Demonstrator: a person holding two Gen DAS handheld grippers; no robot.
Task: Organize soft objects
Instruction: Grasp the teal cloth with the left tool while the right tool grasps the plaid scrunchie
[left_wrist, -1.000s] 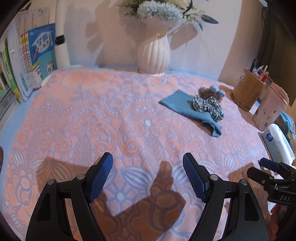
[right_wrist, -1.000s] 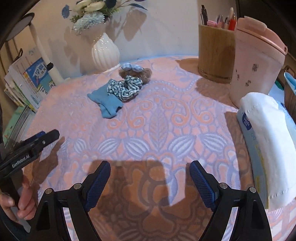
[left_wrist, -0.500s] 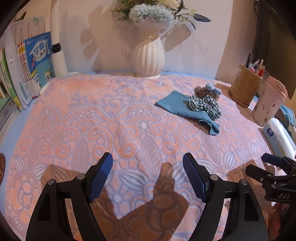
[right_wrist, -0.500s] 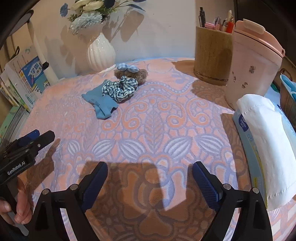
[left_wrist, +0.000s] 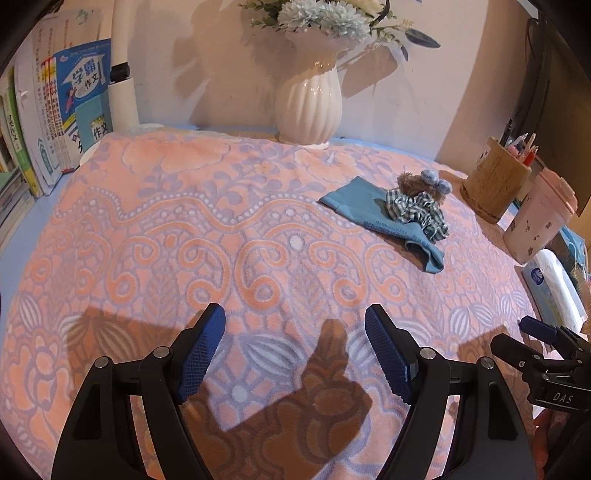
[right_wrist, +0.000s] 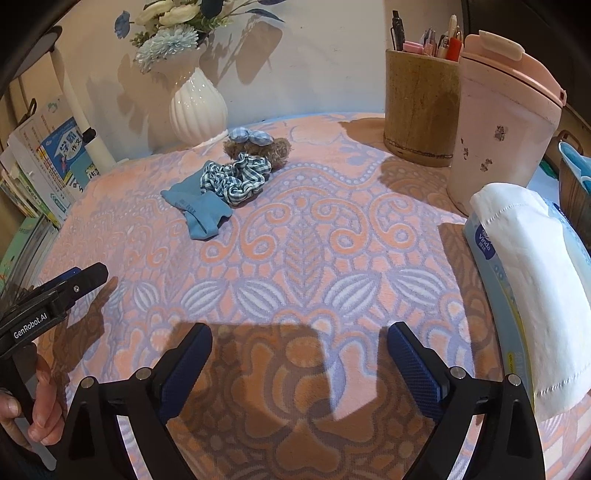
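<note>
A: Where's the soft stuff?
B: Far side of the patterned blanket on the desk, near the white vase. Checked scrunchie lies on a blue cloth, small plush bear touching behind it.
A: Fingers?
B: Left gripper spread, nothing btwn. Right gripper just widened, also empty. Both over bare blanket, well apart from the pile.
</note>
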